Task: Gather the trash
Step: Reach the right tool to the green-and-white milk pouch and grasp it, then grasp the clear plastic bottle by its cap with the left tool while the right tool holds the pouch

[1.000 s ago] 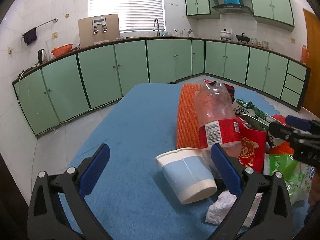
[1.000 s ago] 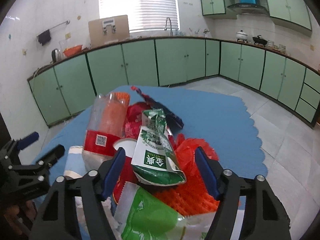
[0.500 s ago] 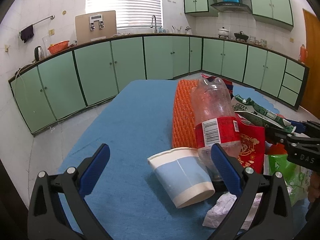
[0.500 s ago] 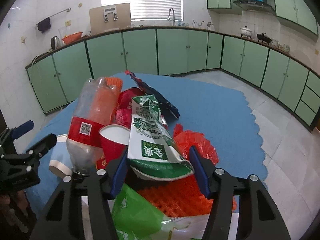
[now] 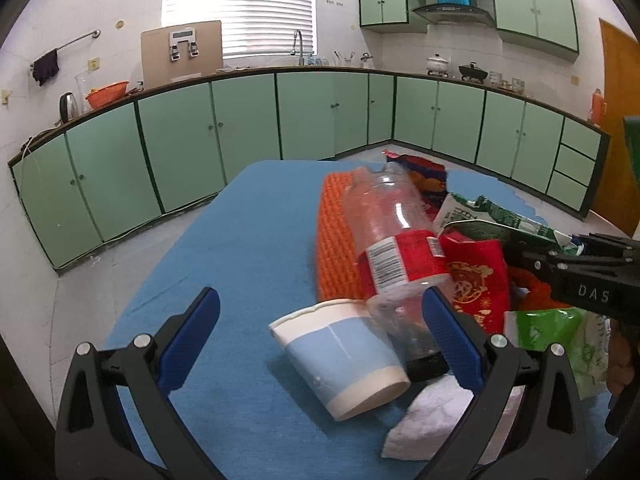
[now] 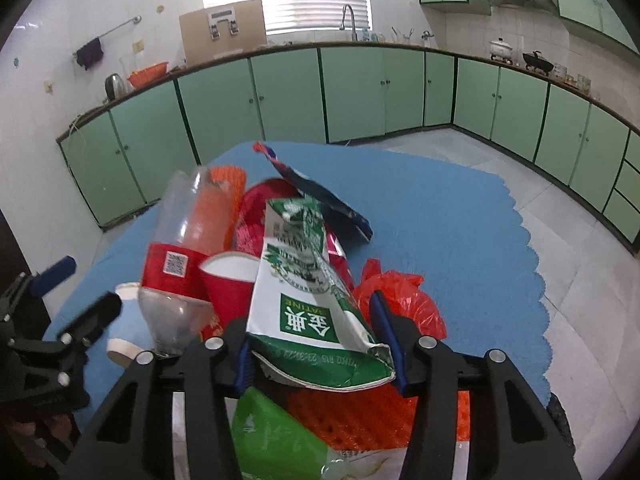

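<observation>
Right gripper (image 6: 318, 344) pinches the green milk carton (image 6: 308, 296), seemingly squarely, beside the plastic bottle (image 6: 188, 248); light, crushable, grip its flattened base. Left gripper (image 5: 320, 332) gapes wide, nothing held.

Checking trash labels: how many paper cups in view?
2. The blue cup lies on its side between the left tongs. The red cup sits beside the plastic bottle. The pile may hide more.
</observation>
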`<act>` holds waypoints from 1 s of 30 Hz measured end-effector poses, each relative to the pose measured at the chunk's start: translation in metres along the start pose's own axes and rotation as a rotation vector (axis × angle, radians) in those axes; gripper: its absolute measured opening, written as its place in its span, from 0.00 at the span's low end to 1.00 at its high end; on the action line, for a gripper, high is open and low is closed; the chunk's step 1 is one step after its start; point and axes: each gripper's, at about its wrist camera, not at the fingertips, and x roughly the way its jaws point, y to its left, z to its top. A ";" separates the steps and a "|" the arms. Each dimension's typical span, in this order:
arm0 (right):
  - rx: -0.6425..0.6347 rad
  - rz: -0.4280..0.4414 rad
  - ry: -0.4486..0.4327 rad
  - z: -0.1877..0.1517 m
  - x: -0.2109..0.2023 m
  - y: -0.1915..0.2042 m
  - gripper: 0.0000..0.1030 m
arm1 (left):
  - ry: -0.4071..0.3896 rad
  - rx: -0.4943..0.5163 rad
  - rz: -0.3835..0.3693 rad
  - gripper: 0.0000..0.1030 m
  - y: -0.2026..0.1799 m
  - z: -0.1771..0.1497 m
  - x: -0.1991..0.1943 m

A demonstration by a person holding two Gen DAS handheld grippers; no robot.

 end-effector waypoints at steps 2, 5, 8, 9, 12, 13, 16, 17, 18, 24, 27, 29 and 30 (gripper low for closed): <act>0.018 0.004 -0.017 0.003 -0.006 -0.002 0.49 | 0.007 -0.003 -0.024 0.95 -0.004 0.000 0.001; 0.029 0.006 -0.028 0.004 -0.012 -0.005 0.48 | 0.026 -0.005 -0.056 0.95 -0.010 -0.002 0.006; 0.050 0.010 -0.024 0.004 -0.012 -0.007 0.48 | 0.031 0.020 -0.064 0.95 -0.020 -0.002 0.012; 0.066 0.020 -0.020 0.003 -0.012 -0.010 0.48 | 0.033 0.027 -0.066 0.95 -0.024 -0.003 0.014; 0.084 0.030 -0.020 0.003 -0.012 -0.014 0.48 | 0.050 0.035 -0.072 0.83 -0.031 -0.003 0.023; 0.080 0.029 -0.022 0.002 -0.012 -0.013 0.48 | 0.061 0.038 -0.076 0.78 -0.033 -0.005 0.026; 0.070 0.029 -0.028 0.002 -0.012 -0.009 0.49 | 0.088 0.040 -0.091 0.70 -0.040 -0.006 0.034; 0.068 0.029 -0.028 0.003 -0.012 -0.008 0.49 | 0.090 0.041 -0.091 0.69 -0.040 -0.006 0.036; 0.063 0.029 -0.029 0.003 -0.012 -0.007 0.49 | 0.091 0.044 -0.091 0.69 -0.041 -0.006 0.037; 0.059 0.035 -0.034 -0.001 -0.009 -0.008 0.49 | 0.102 0.035 -0.068 0.56 -0.042 -0.010 0.043; 0.063 0.033 -0.036 -0.001 -0.009 -0.010 0.49 | 0.098 0.013 -0.054 0.50 -0.035 -0.011 0.041; 0.065 0.034 -0.036 -0.002 -0.009 -0.010 0.49 | 0.101 -0.005 -0.058 0.47 -0.030 -0.011 0.038; 0.066 0.035 -0.035 -0.002 -0.009 -0.011 0.49 | 0.100 -0.010 -0.053 0.45 -0.027 -0.011 0.036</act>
